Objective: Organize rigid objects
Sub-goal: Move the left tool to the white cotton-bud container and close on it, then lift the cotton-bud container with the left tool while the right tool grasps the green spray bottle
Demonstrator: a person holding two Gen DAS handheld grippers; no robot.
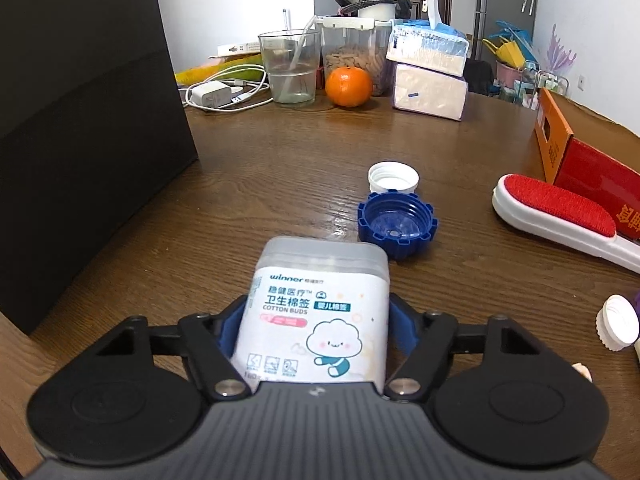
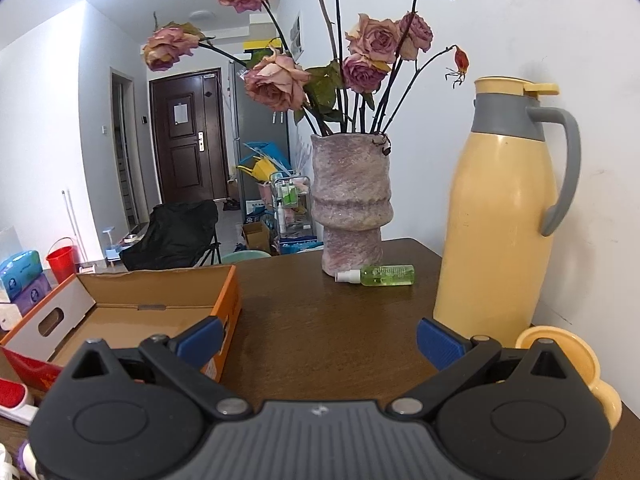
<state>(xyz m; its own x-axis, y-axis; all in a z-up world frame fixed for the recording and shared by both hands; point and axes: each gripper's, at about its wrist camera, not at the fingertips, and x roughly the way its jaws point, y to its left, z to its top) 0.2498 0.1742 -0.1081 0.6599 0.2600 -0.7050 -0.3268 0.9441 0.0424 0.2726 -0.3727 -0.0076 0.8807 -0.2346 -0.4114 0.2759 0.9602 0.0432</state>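
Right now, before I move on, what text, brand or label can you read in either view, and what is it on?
"winner" on the cotton buds box, at the top of its label.
"COTTON BUDS" on the same box, under a line of Chinese characters.
Small print along that label's bottom edge: too small to read.
Red carton: yellow characters, cut off at the frame edge.
Green spray bottle: label too small.
Paper on the door: illegible.

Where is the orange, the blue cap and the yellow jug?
orange point(image 1: 348, 86), left wrist view, middle of its peel
blue cap point(image 1: 397, 225), left wrist view, inside
yellow jug point(image 2: 500, 216), right wrist view, body
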